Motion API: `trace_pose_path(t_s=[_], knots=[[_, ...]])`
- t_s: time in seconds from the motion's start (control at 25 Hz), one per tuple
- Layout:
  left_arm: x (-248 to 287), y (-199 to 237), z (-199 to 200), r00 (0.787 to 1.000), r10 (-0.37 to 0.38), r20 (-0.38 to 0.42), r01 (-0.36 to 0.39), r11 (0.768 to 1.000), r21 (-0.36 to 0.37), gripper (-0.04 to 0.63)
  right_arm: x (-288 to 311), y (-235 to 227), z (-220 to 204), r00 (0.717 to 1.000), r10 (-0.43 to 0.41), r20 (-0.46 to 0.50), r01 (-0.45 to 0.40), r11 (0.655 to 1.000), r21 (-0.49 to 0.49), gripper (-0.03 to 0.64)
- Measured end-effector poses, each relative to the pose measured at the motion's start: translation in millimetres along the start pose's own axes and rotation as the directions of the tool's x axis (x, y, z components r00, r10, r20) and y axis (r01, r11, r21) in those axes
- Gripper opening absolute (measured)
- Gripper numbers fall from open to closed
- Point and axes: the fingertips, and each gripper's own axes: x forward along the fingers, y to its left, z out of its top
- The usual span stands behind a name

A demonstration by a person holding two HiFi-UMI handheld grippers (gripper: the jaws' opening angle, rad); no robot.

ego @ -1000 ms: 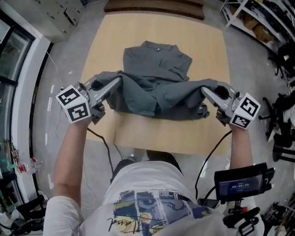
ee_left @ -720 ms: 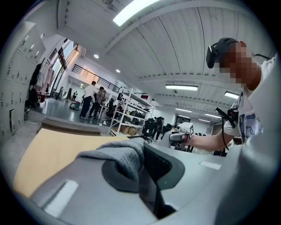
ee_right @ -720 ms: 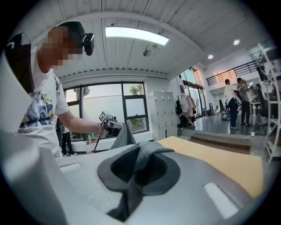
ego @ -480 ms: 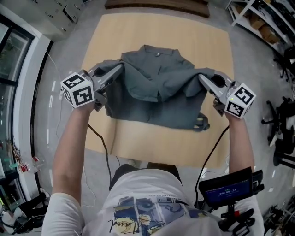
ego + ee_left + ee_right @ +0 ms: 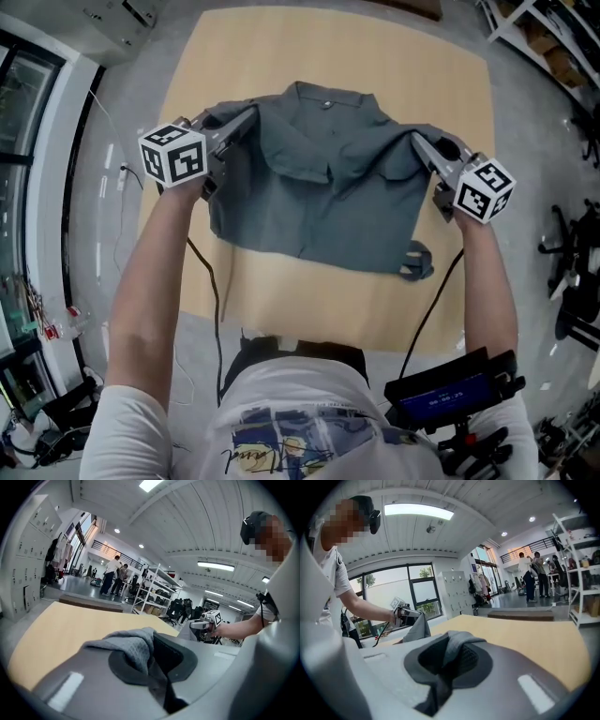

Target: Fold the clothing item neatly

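Grey shirt laid on the wooden table, collar at the far side, near half doubled over toward it, fabric corners clamped in the closed left gripper and right gripper

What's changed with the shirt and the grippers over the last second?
The left gripper and right gripper carried their pinched shirt edges away from the person, toward the collar, and lower, flattening the fold. Unchanged: both stay shut on the shirt, which stays on the table.
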Motion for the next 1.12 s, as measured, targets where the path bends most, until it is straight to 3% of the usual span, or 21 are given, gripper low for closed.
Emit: trace_pose_path(t_s=[0.16, 0.32, 0.6, 0.8, 1.12], knots=[[24.8, 27.3, -19.6, 0.997, 0.050, -0.058, -0.050, 0.999, -0.001, 0.023, 18.7, -31.3, -30.8, 0.999, -0.028, -0.031, 0.031, 0.997, 0.072, 0.020], [45.1, 52.0, -43.9, 0.979, 0.132, -0.157, -0.131, 0.991, 0.016, 0.035, 32.0, -51.5, -67.4, 0.993, -0.029, -0.113, 0.046, 0.987, 0.156, 0.036], [46.3, 67.8, -67.7, 0.954, 0.169, -0.248, -0.168, 0.986, 0.025, 0.169, 38.1, -50.6, -98.0, 0.976, -0.019, -0.217, 0.066, 0.975, 0.211, 0.183], [40.8, 73.3, -84.1, 0.938, 0.189, -0.291, -0.189, 0.982, 0.030, 0.209, 29.6, -48.7, -110.5, 0.975, -0.001, -0.224, 0.063, 0.961, 0.270, 0.256], [29.4, 79.1, -106.2, 0.922, 0.203, -0.329, -0.206, 0.978, 0.024, 0.239, 10.0, -45.6, -135.4, 0.963, -0.004, -0.268, 0.081, 0.957, 0.277, 0.287]])
